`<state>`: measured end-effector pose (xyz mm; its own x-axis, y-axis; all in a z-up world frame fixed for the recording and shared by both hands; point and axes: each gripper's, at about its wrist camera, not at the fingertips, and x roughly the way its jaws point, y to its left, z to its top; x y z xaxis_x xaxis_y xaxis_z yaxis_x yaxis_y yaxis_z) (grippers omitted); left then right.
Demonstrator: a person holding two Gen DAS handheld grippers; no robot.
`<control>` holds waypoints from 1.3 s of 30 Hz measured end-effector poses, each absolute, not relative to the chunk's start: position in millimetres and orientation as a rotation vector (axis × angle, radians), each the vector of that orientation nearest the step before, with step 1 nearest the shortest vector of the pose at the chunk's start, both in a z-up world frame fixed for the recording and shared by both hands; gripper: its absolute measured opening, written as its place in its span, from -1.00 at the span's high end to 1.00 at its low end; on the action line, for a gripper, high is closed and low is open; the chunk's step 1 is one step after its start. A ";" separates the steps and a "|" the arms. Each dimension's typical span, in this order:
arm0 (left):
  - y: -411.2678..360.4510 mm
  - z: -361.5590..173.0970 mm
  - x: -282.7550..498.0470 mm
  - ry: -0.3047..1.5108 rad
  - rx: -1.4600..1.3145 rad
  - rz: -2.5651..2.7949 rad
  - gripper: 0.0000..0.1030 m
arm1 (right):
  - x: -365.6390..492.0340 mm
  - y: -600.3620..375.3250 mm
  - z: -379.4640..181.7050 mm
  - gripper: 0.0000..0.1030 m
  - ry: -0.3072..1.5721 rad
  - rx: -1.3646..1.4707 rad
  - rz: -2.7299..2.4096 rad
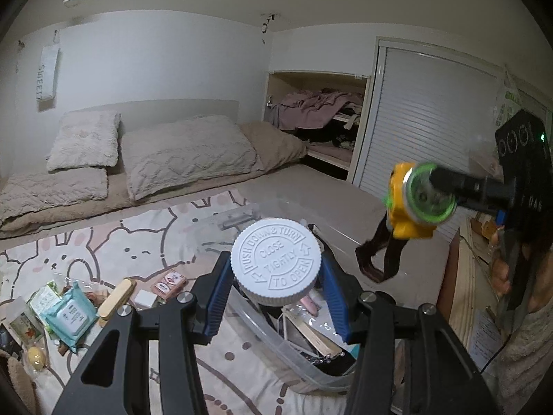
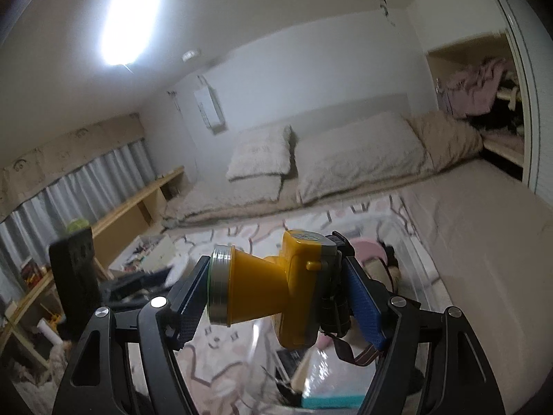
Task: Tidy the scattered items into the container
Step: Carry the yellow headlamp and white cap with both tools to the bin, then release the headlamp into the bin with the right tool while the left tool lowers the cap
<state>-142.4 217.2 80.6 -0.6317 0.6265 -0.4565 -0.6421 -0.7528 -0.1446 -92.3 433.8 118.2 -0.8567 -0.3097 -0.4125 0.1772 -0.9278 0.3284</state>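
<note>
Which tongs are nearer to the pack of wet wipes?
Left. The left tongs, gripping a white bottle, are nearer the wipes; the right tongs, holding a yellow headlamp, are farther away.

black left gripper linkages; blue ribbed jaws; silver screws

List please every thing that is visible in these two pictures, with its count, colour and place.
white ribbed-plastic bottle cap: 1, white, held in left tool, above the bin
yellow plastic headlamp: 1, yellow, held in right tool, strap hanging
clear plastic storage bin: 1, transparent, on blanket, partly filled
light-blue wet-wipes pack: 1, blue, on blanket, left
beige quilted pillows: 2, beige, on bed
left tool: 1, black, blue pads
right tool: 1, black, blue pads
</note>
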 end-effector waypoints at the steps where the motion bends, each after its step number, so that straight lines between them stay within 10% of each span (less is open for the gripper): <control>1: 219.8 78.6 -143.3 0.040 -0.645 2.333 0.02 | -93.8 435.2 113.7 -0.46 -0.405 0.708 -2.768; 13: 248.3 54.5 -150.1 0.018 -0.732 2.256 0.02 | -118.2 438.9 29.8 -0.46 -0.300 1.135 -2.650; 19: 259.3 46.3 -151.0 0.015 -0.765 2.227 0.02 | -123.7 427.5 7.3 -0.51 0.109 1.334 -2.741; 22: 264.6 40.6 -151.6 0.012 -0.787 2.208 0.02 | -120.6 435.0 17.0 -0.91 0.073 1.279 -2.763; 39: 296.4 2.8 -133.4 0.169 -0.906 2.091 0.02 | -124.7 469.0 15.8 -0.91 -0.132 1.209 -2.821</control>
